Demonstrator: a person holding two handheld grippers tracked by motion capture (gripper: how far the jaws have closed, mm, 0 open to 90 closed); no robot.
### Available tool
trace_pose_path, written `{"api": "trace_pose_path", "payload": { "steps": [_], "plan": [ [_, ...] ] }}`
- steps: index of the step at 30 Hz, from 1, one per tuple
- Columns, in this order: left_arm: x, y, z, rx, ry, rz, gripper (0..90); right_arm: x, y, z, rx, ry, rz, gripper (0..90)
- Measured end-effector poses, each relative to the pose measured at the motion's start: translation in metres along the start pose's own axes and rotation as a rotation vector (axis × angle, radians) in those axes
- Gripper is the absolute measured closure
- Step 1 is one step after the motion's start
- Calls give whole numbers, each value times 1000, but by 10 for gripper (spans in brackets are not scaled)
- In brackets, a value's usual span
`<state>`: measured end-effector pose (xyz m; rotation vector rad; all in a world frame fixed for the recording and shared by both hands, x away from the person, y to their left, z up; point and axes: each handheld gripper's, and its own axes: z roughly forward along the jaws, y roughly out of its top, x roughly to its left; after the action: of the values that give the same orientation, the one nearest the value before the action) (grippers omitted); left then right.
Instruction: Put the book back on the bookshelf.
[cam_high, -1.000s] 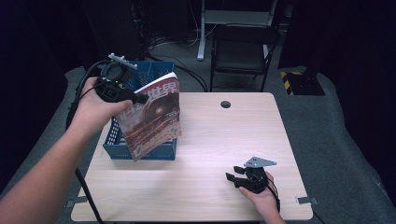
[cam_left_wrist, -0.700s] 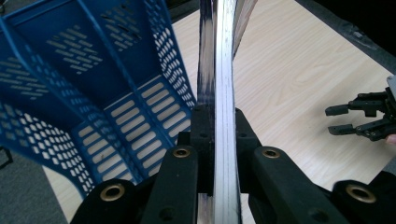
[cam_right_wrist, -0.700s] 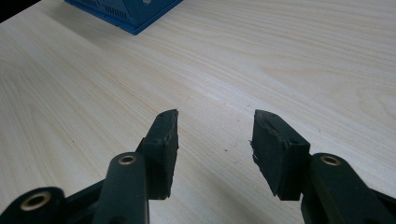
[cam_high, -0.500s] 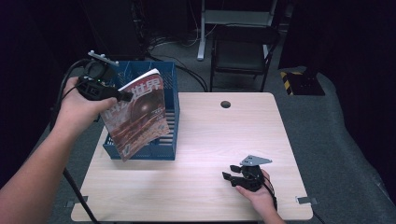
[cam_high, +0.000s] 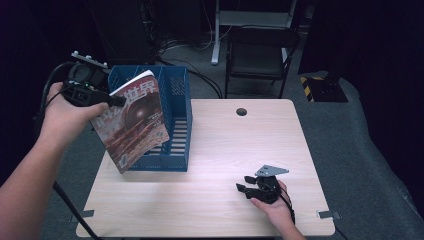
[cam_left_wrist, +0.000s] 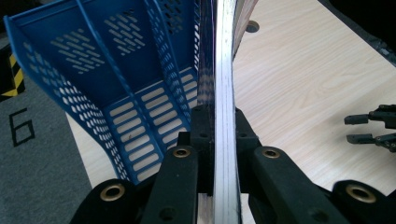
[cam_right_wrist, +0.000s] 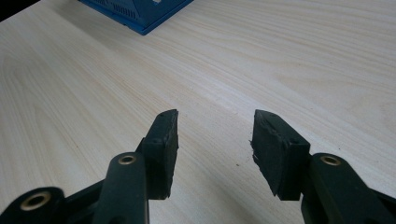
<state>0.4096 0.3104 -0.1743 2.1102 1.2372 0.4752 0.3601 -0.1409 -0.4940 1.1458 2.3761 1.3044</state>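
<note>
A magazine (cam_high: 134, 122) with a reddish cover and white characters hangs tilted in front of the blue perforated file box (cam_high: 175, 95) at the table's left. My left gripper (cam_high: 112, 101) is shut on its upper left edge. In the left gripper view the magazine (cam_left_wrist: 223, 70) runs edge-on between the clamped jaws, with the blue file box (cam_left_wrist: 93, 70) open to its left. My right gripper (cam_high: 242, 183) rests low on the table near the front right, open with nothing between its jaws. The right gripper (cam_right_wrist: 212, 140) has bare wood between its pads.
The light wood table (cam_high: 240, 145) has a round cable hole (cam_high: 242, 111) at the back middle. A black chair (cam_high: 257, 55) and desk legs stand on the grey floor behind. A corner of the file box (cam_right_wrist: 140, 14) lies far ahead of the right gripper.
My left hand has carried the magazine leftward and slightly up, from over the box's front to its left front corner. The right gripper has stayed put.
</note>
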Motion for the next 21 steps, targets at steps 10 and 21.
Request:
{"api": "trace_pose_path", "payload": {
  "steps": [10, 21],
  "plan": [
    [16, -3, 3, 13, 30, -62, 840, 1, 0, 1, 1, -2, 6, 507],
    [30, 2, 9, 22, 70, -154, 840, 1, 0, 1, 0, -2, 5, 507]
  ]
}}
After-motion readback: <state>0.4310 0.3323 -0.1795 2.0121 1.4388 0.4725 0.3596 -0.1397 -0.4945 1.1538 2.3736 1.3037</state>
